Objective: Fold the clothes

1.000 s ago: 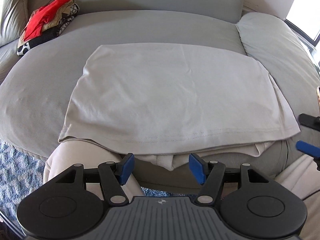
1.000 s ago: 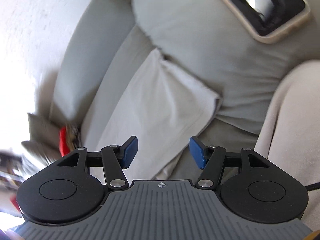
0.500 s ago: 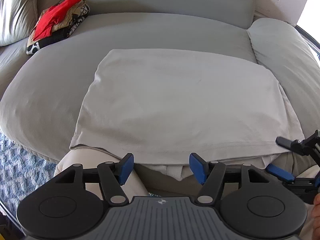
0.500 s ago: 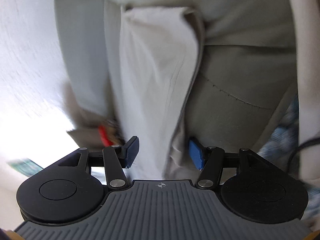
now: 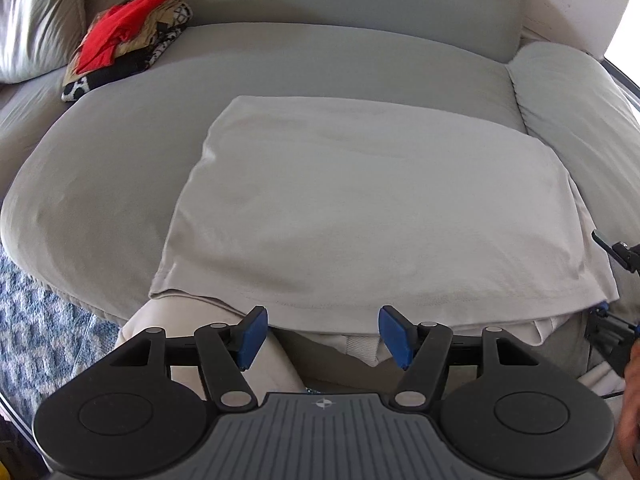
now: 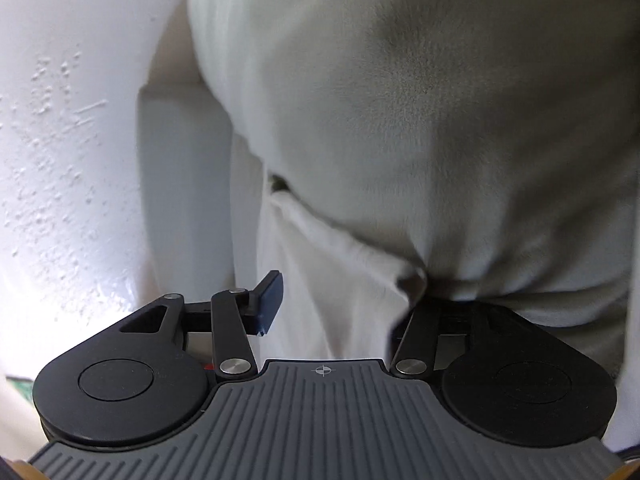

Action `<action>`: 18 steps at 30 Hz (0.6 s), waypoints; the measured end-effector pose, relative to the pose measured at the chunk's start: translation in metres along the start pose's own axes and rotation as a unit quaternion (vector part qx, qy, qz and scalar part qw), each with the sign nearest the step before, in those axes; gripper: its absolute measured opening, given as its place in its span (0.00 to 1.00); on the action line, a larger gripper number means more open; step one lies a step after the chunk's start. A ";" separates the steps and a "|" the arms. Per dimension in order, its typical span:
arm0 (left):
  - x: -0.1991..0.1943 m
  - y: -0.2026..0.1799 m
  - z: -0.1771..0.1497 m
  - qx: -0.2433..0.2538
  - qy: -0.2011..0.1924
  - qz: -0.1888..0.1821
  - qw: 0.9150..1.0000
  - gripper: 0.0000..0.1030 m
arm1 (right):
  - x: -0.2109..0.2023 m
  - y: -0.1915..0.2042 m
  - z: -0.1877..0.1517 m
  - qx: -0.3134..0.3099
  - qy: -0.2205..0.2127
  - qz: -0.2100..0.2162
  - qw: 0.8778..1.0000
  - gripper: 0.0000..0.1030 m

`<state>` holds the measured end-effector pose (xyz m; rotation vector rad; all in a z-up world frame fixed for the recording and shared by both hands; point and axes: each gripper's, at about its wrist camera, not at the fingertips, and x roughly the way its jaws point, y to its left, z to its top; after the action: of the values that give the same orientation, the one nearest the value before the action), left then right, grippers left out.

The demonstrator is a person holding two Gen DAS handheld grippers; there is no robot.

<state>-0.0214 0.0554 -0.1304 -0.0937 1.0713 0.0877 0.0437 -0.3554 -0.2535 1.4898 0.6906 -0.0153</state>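
Observation:
A pale grey shirt [image 5: 372,208], folded to a broad rectangle, lies flat on the grey sofa seat [image 5: 120,152]. My left gripper [image 5: 322,334] hovers open just in front of the shirt's near hem, with nothing between its fingers. At the right edge of the left wrist view my right gripper [image 5: 602,276] straddles the shirt's near right corner. In the right wrist view the shirt [image 6: 328,288] runs between the jaws of the right gripper [image 6: 336,312], which are opening. Its left finger [image 6: 268,300] stands clear of the cloth, and the fabric hides the right one.
A pile of clothes topped in red [image 5: 128,44] sits at the back left beside a cushion [image 5: 36,20]. The sofa armrest [image 5: 580,92] bounds the right side. A person's beige trouser leg [image 5: 180,336] and a blue rug [image 5: 40,320] lie below. The white wall [image 6: 60,160] is close by.
My right gripper has sunk and rolled, closing in on the shirt's right corner until the cloth lies between its fingers. The left gripper has barely moved.

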 end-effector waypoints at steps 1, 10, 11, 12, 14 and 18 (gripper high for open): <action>-0.001 0.002 0.001 -0.004 -0.001 0.000 1.000 0.60 | 0.002 0.004 -0.001 -0.004 -0.003 0.003 1.000 0.66; -0.010 0.043 0.012 -0.063 -0.022 -0.005 0.998 0.60 | 0.005 0.039 -0.015 -0.144 -0.033 -0.100 0.984 0.03; -0.012 0.049 0.013 -0.069 -0.026 -0.005 0.997 0.60 | 0.006 0.050 -0.018 -0.181 -0.038 -0.124 0.975 0.03; -0.012 0.056 0.014 -0.077 -0.030 -0.005 0.997 0.61 | 0.009 0.064 -0.025 -0.228 -0.044 -0.151 0.961 0.03; -0.014 0.070 0.016 -0.093 -0.036 -0.001 0.995 0.60 | 0.018 0.095 -0.043 -0.327 -0.055 -0.203 0.921 0.03; -0.014 0.099 0.019 -0.132 -0.040 0.013 0.990 0.60 | 0.028 0.146 -0.075 -0.432 -0.070 -0.222 0.871 0.03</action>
<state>-0.0227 0.1558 -0.1121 -0.3116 0.9774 0.2550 0.0967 -0.2585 -0.1289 0.4460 0.7682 -0.1472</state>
